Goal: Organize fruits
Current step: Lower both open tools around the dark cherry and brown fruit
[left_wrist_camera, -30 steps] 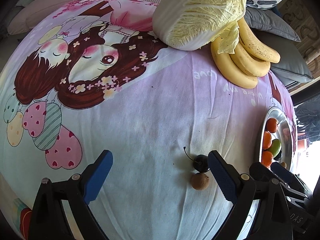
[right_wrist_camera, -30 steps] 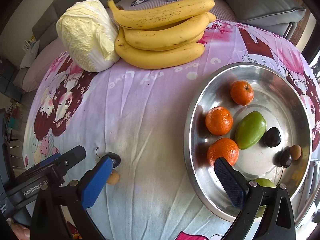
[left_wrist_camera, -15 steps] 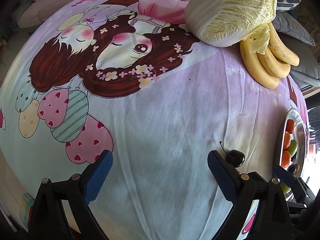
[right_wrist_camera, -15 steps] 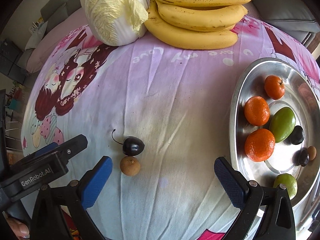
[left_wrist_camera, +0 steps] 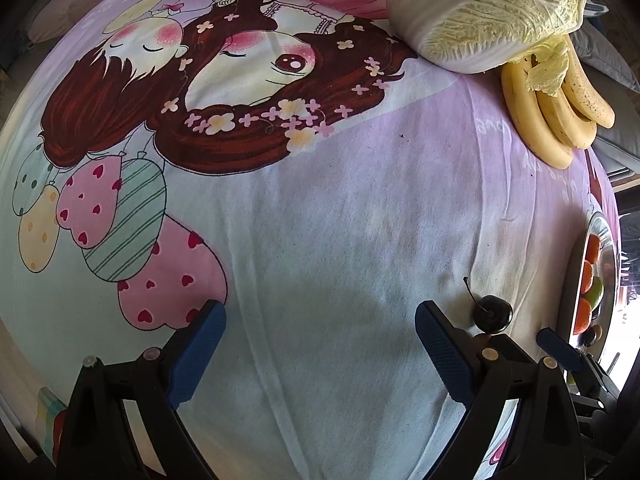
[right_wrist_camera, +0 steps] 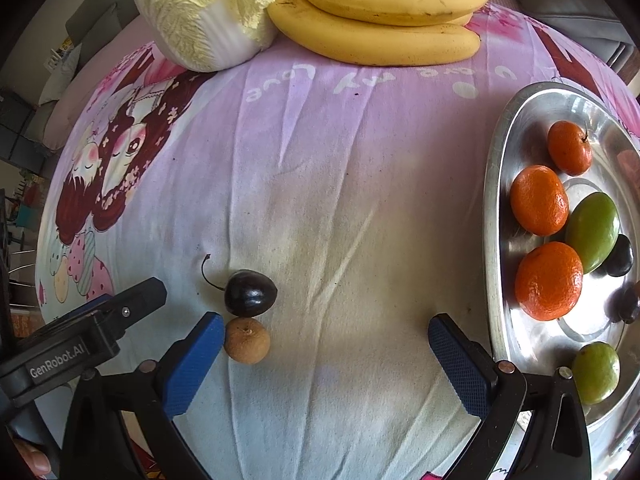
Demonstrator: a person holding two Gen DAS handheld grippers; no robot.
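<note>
right gripper [right_wrist_camera: 324,344] spread wide, brown fruit [right_wrist_camera: 247,340] touching its left pad; shift left, centre fruit, avoid cherry [right_wrist_camera: 250,293]. left gripper [left_wrist_camera: 320,344] spread, empty.

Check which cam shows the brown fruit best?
Right wrist. The brown fruit lies whole on the cloth, just below the cherry and beside the right gripper's left finger. In the left wrist view only a sliver peeks out behind the left gripper's right finger.

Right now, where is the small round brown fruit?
In the right wrist view, the small round brown fruit lies on the cloth, touching the dark cherry and beside the right gripper's left finger.
</note>
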